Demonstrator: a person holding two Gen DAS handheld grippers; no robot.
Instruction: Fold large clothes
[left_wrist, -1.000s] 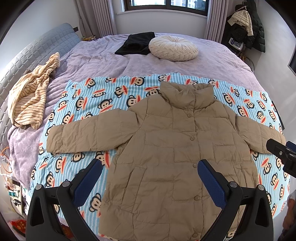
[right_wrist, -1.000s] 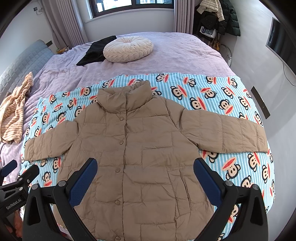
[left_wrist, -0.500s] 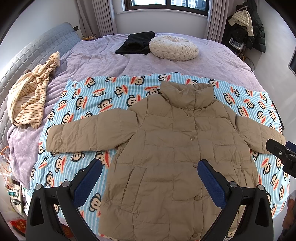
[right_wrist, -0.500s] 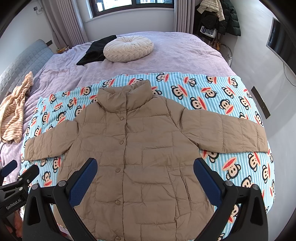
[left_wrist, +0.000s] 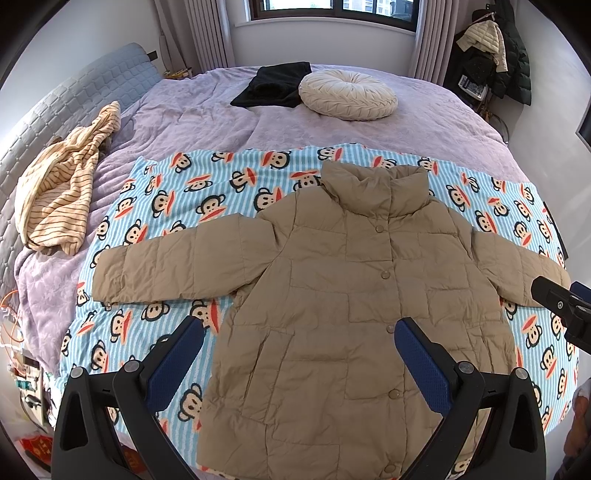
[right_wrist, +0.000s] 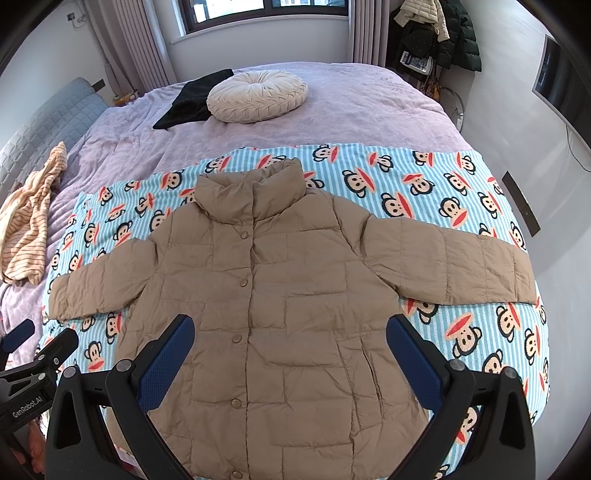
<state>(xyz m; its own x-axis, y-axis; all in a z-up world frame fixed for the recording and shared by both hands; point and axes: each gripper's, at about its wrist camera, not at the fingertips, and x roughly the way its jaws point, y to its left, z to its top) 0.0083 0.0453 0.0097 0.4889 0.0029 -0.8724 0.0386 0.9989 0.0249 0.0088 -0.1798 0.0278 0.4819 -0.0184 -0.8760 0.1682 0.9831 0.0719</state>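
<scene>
Tan puffer jacket (left_wrist: 354, 314) spread flat, sleeves out, on the monkey-print blanket (left_wrist: 166, 206) across the bed's near edge; left claw (left_wrist: 299, 354) and right claw (right_wrist: 290, 349) both wide, holding nothing.

Black tongs (left_wrist: 299, 345), blue pads (left_wrist: 173, 365), seemingly dimpled.

Jacket (left_wrist: 354, 302) lies flat, front up, on a blanket (left_wrist: 173, 206) spread across the near part of the bed (left_wrist: 424, 125), sleeves out to both sides, collar toward the window. Behind the blanket, a round cushion (left_wrist: 347, 95) with dark folded clothing (left_wrist: 273, 85) just left of it. Striped garment (left_wrist: 61, 195) heaped at the bed's left edge, left of the blanket.
</scene>
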